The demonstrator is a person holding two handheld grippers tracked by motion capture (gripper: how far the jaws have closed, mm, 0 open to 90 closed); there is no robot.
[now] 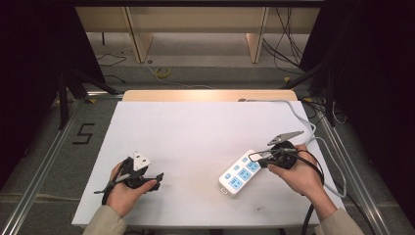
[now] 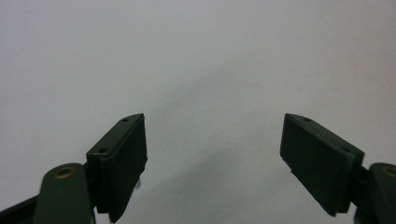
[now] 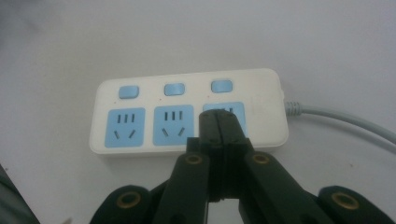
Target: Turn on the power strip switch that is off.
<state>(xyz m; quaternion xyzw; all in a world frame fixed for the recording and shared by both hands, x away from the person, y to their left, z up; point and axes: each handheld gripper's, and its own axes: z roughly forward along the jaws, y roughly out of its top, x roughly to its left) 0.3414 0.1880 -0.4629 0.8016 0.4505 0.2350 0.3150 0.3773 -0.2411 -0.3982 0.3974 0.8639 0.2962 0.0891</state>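
Observation:
A white power strip (image 1: 239,173) with blue sockets and blue switches lies flat on the white table (image 1: 195,127), at the right front. Its grey cable (image 1: 304,119) runs off to the back right. My right gripper (image 1: 255,158) is shut with nothing between its jaws. In the right gripper view the closed tips (image 3: 219,120) sit over the rightmost socket of the strip (image 3: 187,77), beside the cable end (image 3: 336,116). My left gripper (image 1: 149,172) is at the left front, held by a hand. Its jaws stand wide open (image 2: 212,140) over bare table.
The table's far edge shows a wooden strip (image 1: 205,95). Metal frame rails (image 1: 39,171) run along both sides. A "5" marking (image 1: 83,133) is on the floor at the left. Wooden legs (image 1: 139,44) and loose cables (image 1: 288,49) lie beyond the table.

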